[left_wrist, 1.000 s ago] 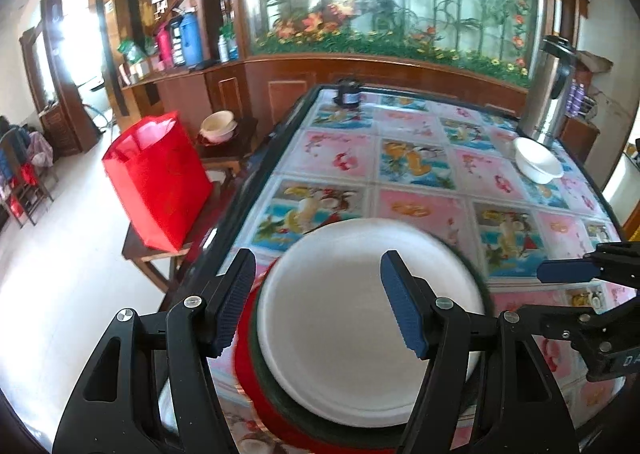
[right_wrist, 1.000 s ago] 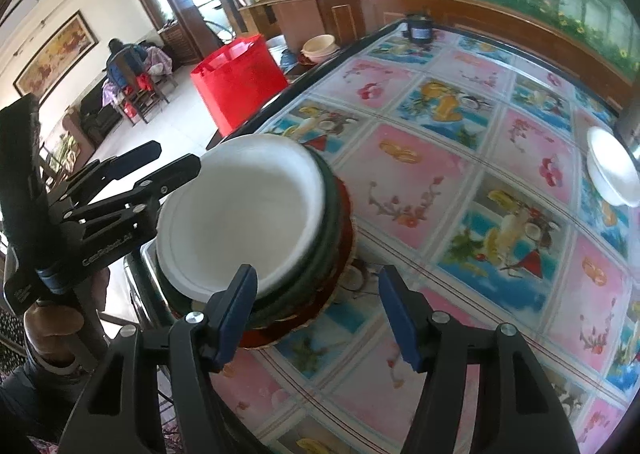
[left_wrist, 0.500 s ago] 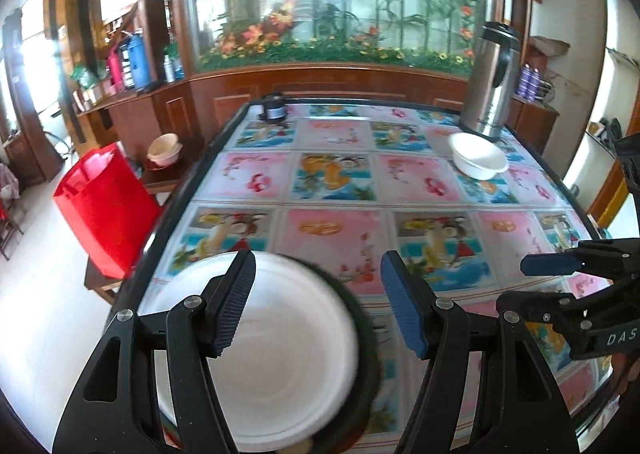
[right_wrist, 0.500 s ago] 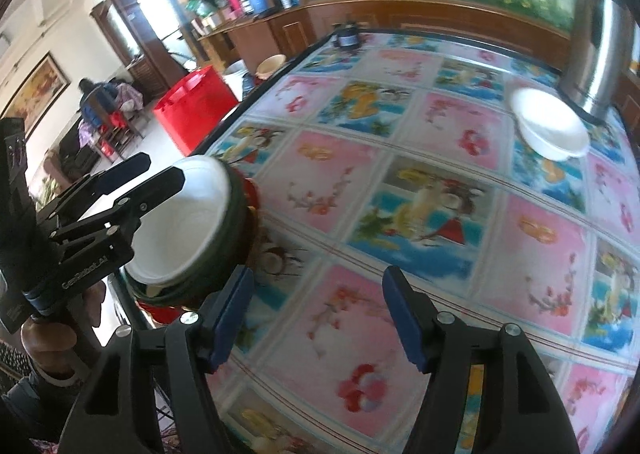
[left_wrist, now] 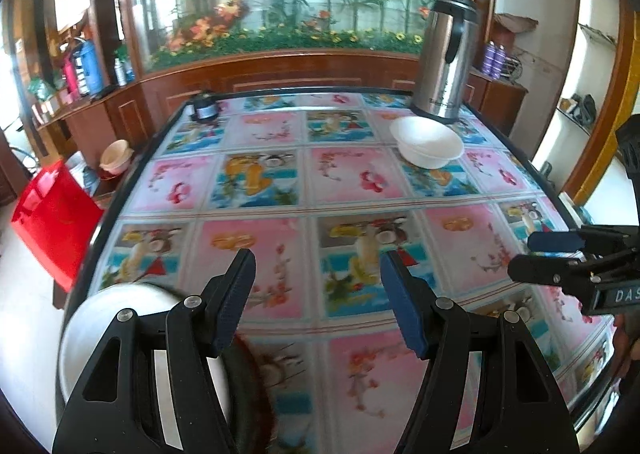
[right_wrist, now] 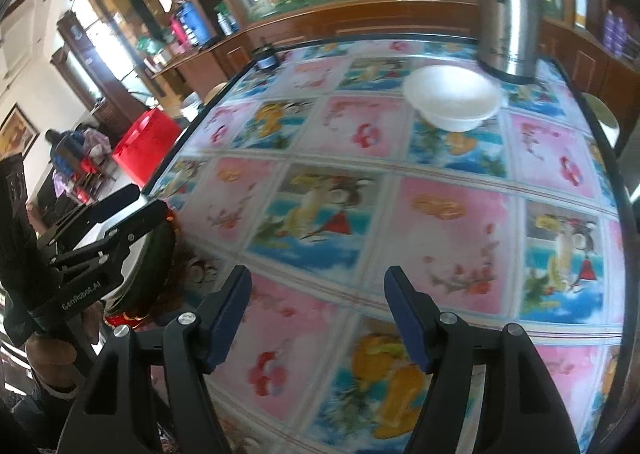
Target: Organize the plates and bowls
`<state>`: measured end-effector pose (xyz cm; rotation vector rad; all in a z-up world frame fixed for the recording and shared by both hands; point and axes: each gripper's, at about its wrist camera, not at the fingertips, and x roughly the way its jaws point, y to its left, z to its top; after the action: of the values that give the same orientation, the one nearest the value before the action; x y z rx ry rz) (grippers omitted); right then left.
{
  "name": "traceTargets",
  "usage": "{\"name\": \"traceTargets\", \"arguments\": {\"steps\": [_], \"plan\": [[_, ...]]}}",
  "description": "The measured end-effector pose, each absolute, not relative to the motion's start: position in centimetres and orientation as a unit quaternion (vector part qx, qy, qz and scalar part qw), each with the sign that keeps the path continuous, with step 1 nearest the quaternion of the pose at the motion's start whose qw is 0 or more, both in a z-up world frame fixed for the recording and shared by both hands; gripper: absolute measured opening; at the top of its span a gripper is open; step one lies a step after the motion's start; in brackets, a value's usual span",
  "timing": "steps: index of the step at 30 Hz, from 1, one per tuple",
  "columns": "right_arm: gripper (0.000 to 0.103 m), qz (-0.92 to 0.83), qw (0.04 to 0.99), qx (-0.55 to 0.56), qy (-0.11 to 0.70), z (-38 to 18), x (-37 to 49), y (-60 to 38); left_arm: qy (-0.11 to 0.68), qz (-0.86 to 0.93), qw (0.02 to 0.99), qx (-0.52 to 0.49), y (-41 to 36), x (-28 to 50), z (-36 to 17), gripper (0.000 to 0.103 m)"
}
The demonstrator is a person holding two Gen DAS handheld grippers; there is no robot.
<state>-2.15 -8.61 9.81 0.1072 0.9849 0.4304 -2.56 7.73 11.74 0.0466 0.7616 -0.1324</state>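
left gripper [left_wrist: 316, 294] stands over the table [left_wrist: 360, 182] with its jaws apart and nothing between them; only the patterned tablecloth shows in the gap. right gripper [right_wrist: 318, 308] also hangs over the table; its jaws are opening and nothing lies between them.

plate stack [left_wrist: 84, 334] sits at the near left corner of the table, partly hidden behind the left gripper's left finger. top plate is white; a dark green rim and a red rim show beneath it. in the right wrist view the stack [right_wrist: 156, 266] lies behind the left gripper's fingers, at the table edge.

white bowl [left_wrist: 426, 142] stands upright at the far right of the table, just in front of a steel flask [left_wrist: 444, 62]. bowl and stack are well apart, at opposite corners. whether bowl and flask touch cannot be told.

small dark jar [left_wrist: 204, 108] stands at the far left edge. red bag [left_wrist: 52, 222] rests off the table to the left, on a low bench. a person's hand [right_wrist: 48, 354] grips the left gripper's handle.
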Motion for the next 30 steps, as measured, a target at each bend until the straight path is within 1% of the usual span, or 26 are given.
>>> {"name": "traceTargets", "arguments": {"steps": [12,14,16,26,30], "plan": [[0.070,0.134,0.866,0.088,0.474,9.3,3.0,-15.8,0.409,-0.103,0.907,-0.007,1.5,5.0,11.3,0.066],[0.073,0.132,0.866,0.099,0.472,9.3,4.3,-16.6,0.414,-0.100,0.905,-0.011,0.5,6.8,11.1,0.066],[0.076,0.124,0.865,0.097,0.476,9.3,5.7,-17.1,0.416,-0.098,0.904,-0.014,-0.3,8.2,10.8,0.066],[0.076,0.119,0.867,0.091,0.475,9.0,12.9,-18.6,0.443,-0.087,0.891,-0.046,-3.5,16.8,9.0,0.065],[0.076,0.128,0.865,0.084,0.478,8.0,15.0,-18.7,0.453,-0.082,0.887,-0.039,-4.5,19.1,7.8,0.066]]}}
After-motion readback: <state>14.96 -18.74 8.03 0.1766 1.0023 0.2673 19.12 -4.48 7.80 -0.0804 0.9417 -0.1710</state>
